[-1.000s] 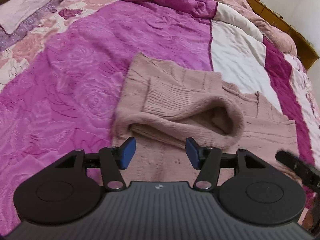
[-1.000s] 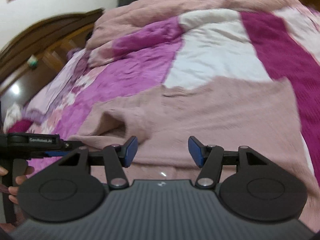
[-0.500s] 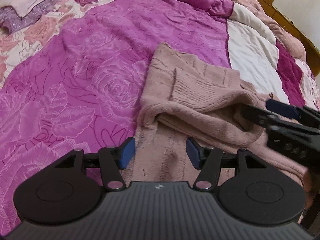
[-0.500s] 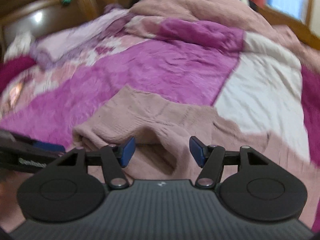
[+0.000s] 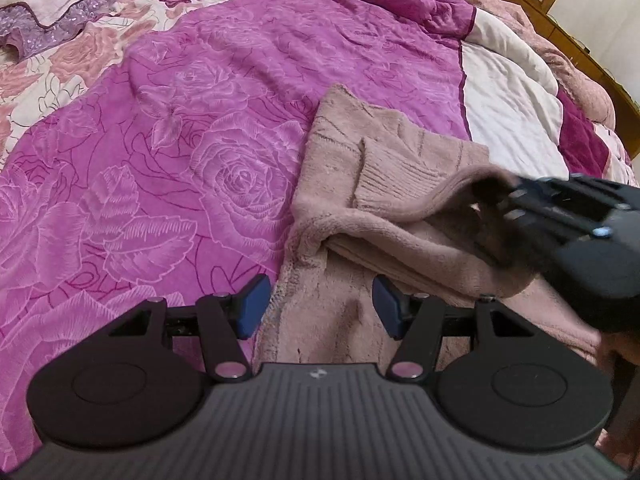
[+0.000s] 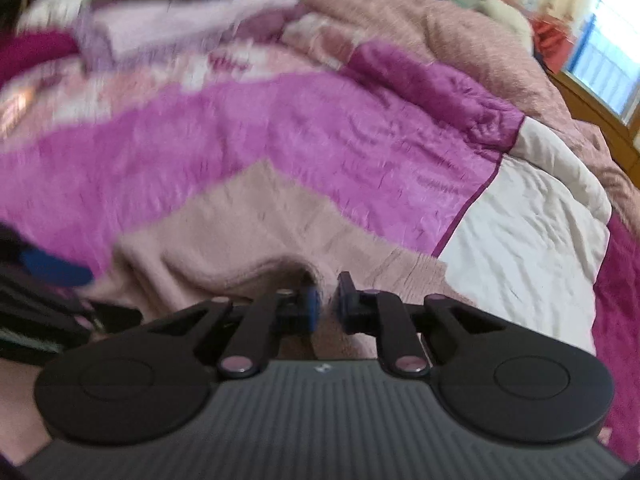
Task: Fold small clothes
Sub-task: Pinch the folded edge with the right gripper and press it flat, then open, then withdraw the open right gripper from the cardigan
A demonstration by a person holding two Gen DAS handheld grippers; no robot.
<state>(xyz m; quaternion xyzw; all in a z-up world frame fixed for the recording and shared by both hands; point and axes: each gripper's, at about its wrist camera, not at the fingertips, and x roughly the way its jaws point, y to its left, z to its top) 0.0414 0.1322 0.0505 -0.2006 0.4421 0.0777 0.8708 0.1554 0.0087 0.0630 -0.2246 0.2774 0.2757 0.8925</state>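
Dusty-pink fuzzy knit sweater [image 5: 352, 216] lies partly folded on the bed, directly ahead of both tools. The left hand-held gripper [image 5: 318, 306] hovers released over its near hem. The right hand-held gripper [image 6: 325, 300] is clenched on a fold of the sweater. Beyond spreads the magenta rose-embossed bedspread [image 5: 168, 152].

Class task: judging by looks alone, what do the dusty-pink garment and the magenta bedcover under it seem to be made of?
Dusty-pink garment: apparently a soft knit, perhaps wool or acrylic, with a matte, fuzzy nap; ribbed rows show on its folded panel.
Magenta bedcover: probably a plush synthetic fleece with a slight sheen; embossed rose and leaf outlines catch the light. Neither fibre can be confirmed by sight.
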